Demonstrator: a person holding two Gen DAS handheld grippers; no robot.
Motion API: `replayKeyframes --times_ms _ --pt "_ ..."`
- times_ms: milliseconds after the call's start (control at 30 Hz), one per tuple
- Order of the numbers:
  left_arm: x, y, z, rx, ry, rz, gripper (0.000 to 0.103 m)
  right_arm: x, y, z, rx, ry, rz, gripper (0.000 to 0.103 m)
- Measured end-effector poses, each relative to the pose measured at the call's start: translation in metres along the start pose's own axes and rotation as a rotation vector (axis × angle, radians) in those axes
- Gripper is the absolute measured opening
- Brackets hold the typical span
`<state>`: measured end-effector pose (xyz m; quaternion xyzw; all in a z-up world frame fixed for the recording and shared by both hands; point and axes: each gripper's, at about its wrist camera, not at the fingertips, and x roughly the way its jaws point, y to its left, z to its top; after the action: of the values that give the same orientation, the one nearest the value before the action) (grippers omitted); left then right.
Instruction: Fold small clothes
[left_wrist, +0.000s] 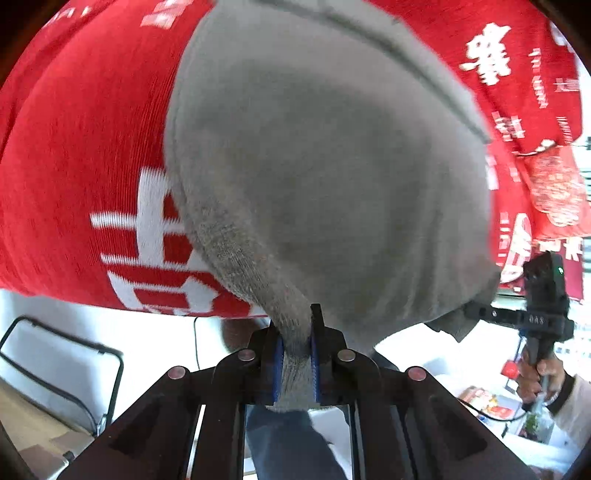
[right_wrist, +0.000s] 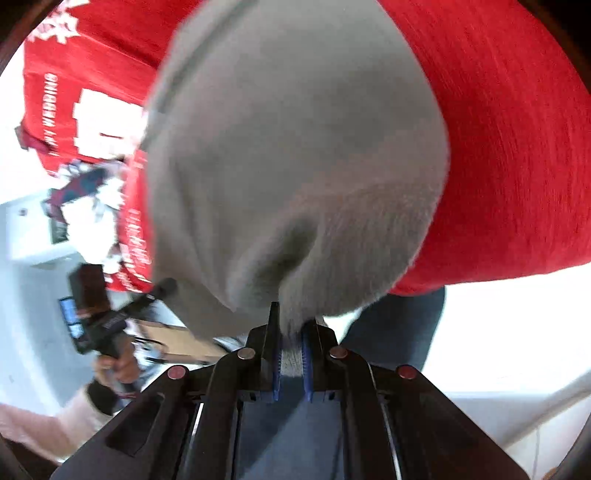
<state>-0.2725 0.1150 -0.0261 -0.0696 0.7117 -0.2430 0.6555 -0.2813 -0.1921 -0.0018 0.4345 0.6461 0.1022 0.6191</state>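
Note:
A grey knitted garment (left_wrist: 325, 177) is stretched between both grippers and lifted off the red cloth. My left gripper (left_wrist: 297, 354) is shut on one edge of it, pinched between blue pads. My right gripper (right_wrist: 291, 350) is shut on the other edge of the same grey garment (right_wrist: 295, 166). The right gripper also shows at the right of the left wrist view (left_wrist: 476, 314), gripping a corner. The left gripper shows at the left of the right wrist view (right_wrist: 162, 288). The garment hides most of the surface under it.
A red cloth with white characters (left_wrist: 81, 155) covers the table (right_wrist: 509, 147). A black folding chair frame (left_wrist: 62, 365) stands lower left. The person's blue-jeaned legs (right_wrist: 395, 325) and a cardboard box (right_wrist: 173, 339) are below. Printed items (left_wrist: 484, 402) lie at lower right.

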Motion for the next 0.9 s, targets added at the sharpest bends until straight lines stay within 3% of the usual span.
replayKeyframes --times_ms 167,300,400,600,667,800,900 --pt "-0.054 -0.019 0.031 0.013 -0.093 -0.082 0.013 -0.047 0.043 0.039 -0.027 -0.101 0.148 0.007" --pt "-0.087 -0.027 0.083 0.01 -0.188 -0.097 0.013 -0.08 0.059 0.098 -0.014 -0.195 0.251 0.006" --pt "-0.099 -0.022 0.133 0.001 -0.248 -0.101 0.013 -0.094 0.072 0.143 -0.017 -0.231 0.276 0.006" --pt "-0.095 -0.031 0.23 -0.025 -0.358 -0.055 0.013 -0.1 0.1 0.233 -0.035 -0.27 0.284 0.006" --pt "-0.087 -0.027 0.26 -0.038 -0.382 0.002 0.013 -0.094 0.095 0.259 -0.014 -0.268 0.275 0.006" --pt "-0.053 -0.023 0.296 -0.063 -0.361 0.101 0.013 -0.078 0.075 0.301 0.043 -0.241 0.242 0.006" --pt "-0.037 -0.017 0.305 -0.079 -0.332 0.147 0.013 -0.065 0.06 0.315 0.091 -0.217 0.243 0.006"
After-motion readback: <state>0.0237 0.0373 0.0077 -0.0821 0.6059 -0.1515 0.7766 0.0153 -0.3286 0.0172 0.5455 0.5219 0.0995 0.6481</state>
